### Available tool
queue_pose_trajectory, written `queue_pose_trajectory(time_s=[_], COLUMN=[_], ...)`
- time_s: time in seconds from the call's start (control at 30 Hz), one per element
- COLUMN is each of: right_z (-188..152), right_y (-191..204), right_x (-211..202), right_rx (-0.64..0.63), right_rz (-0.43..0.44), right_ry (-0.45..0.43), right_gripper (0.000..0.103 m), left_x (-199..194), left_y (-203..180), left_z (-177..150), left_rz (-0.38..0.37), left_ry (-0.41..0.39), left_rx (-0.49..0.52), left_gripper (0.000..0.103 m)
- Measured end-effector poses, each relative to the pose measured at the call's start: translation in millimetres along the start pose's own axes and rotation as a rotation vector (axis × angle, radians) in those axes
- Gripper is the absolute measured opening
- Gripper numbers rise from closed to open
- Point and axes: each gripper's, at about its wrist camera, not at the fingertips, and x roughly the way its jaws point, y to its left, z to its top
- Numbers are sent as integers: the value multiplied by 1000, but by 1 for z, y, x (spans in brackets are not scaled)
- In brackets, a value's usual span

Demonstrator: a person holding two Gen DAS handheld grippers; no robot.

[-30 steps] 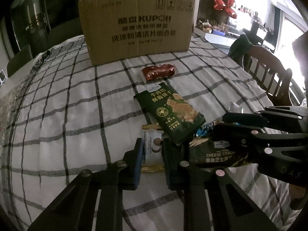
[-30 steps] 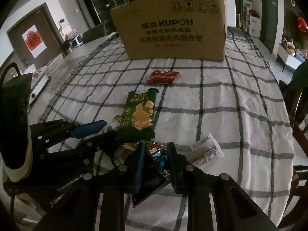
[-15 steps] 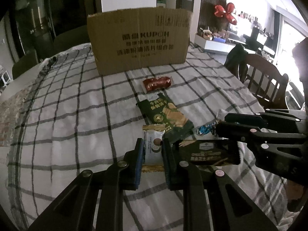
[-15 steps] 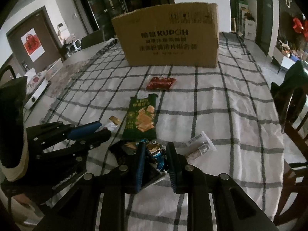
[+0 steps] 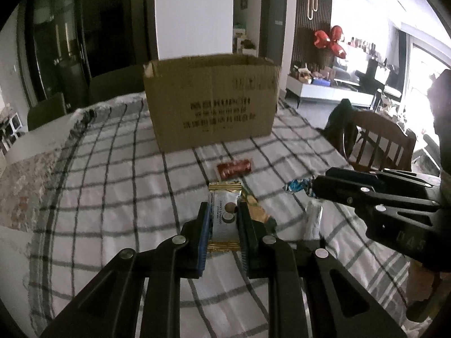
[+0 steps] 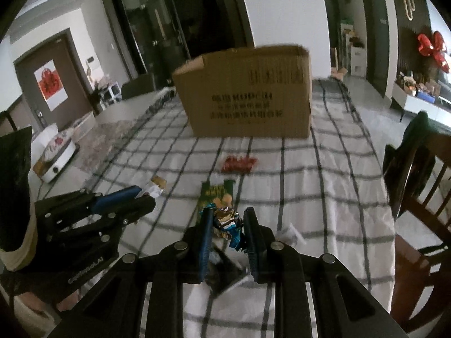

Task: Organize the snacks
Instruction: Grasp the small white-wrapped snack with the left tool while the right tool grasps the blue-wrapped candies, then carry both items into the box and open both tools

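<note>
My left gripper (image 5: 224,219) pinches a light, crinkly wafer packet (image 5: 224,214) mid-body | my right gripper (image 6: 227,226) pinches slippery foil candy (image 6: 227,221) | cardboard box (image 6: 248,95) ahead.

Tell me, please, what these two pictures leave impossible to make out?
- Inside of the box: hidden in both views by its front wall.
- Print on the box: motion-blurred in both views.
- Label of the red packet: blurred in the right wrist view.
- Dark packet under the right tool: mostly covered by the tool's fingers.
- Green packet: largely hidden in the left wrist view behind the left tool and its wafer.
</note>
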Motion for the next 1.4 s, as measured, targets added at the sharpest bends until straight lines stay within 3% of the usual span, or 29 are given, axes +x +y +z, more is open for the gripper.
queue_pose_trajectory(time_s=[0.63, 1.13, 1.4], right_z=[103, 173, 200], right_y=[3, 4, 2], right_x=[-23, -5, 18], right_rx=[-2, -5, -44], right_rz=[32, 25, 25], right_ry=[-293, -390, -357], right_gripper=[24, 24, 24], left_x=[-20, 3, 28], left_y=[25, 50, 61], left_z=[99, 165, 197], left_rz=[69, 48, 17], left_ry=[-211, -256, -243], left_rx=[-14, -47, -57], left_gripper=[20, 20, 20])
